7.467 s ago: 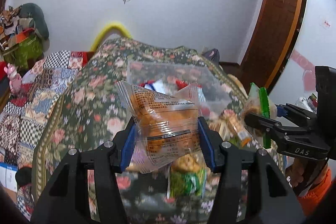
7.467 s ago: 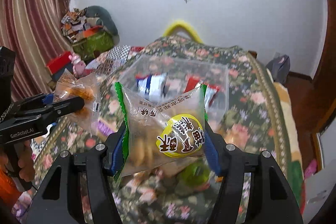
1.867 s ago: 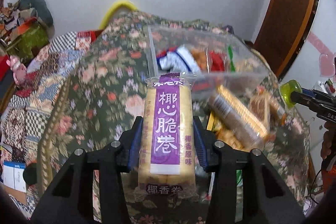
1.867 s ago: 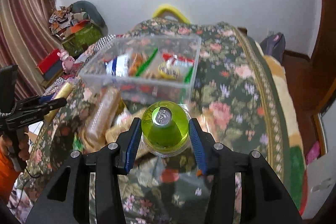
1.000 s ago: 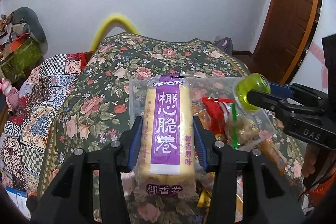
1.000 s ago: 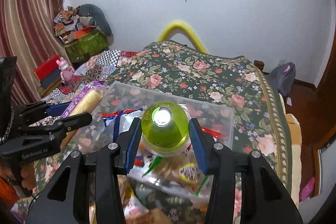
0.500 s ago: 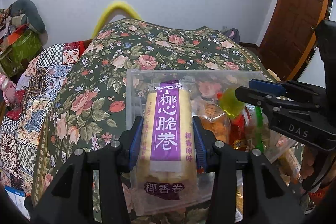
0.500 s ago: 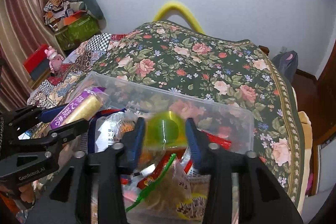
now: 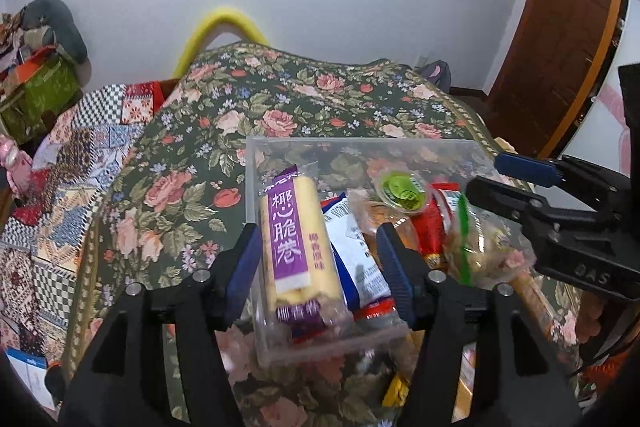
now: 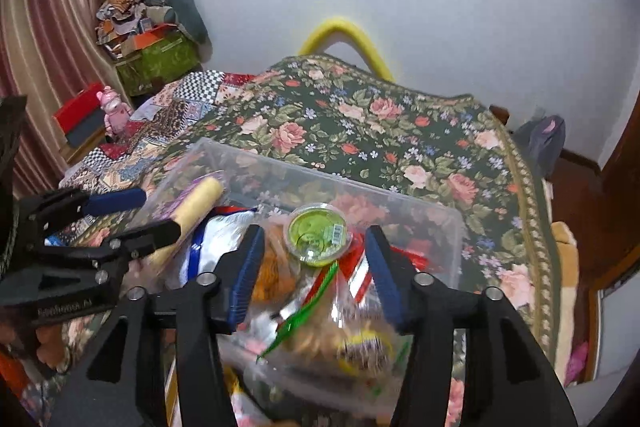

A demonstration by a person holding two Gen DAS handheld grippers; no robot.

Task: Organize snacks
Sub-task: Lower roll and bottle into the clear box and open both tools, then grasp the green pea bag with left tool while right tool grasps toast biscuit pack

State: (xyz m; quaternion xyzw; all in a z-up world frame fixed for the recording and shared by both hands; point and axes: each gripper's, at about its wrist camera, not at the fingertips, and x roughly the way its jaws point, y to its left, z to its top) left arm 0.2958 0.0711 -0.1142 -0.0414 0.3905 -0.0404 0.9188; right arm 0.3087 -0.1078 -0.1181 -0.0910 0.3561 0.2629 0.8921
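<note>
Hovering over the clear bin (image 9: 360, 145), both grippers' fingers (image 9: 244, 259) (image 10: 248, 263) are spread, holding nothing.

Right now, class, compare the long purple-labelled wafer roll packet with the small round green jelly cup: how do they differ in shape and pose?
The long purple-labelled wafer roll packet is a long cylinder in clear wrap; the small round green jelly cup is short and round. The packet lies along the clear plastic box's left wall; the cup sits lid-up on other snacks. Both are inside the box, and neither open gripper, left gripper or right gripper, holds them.
</note>
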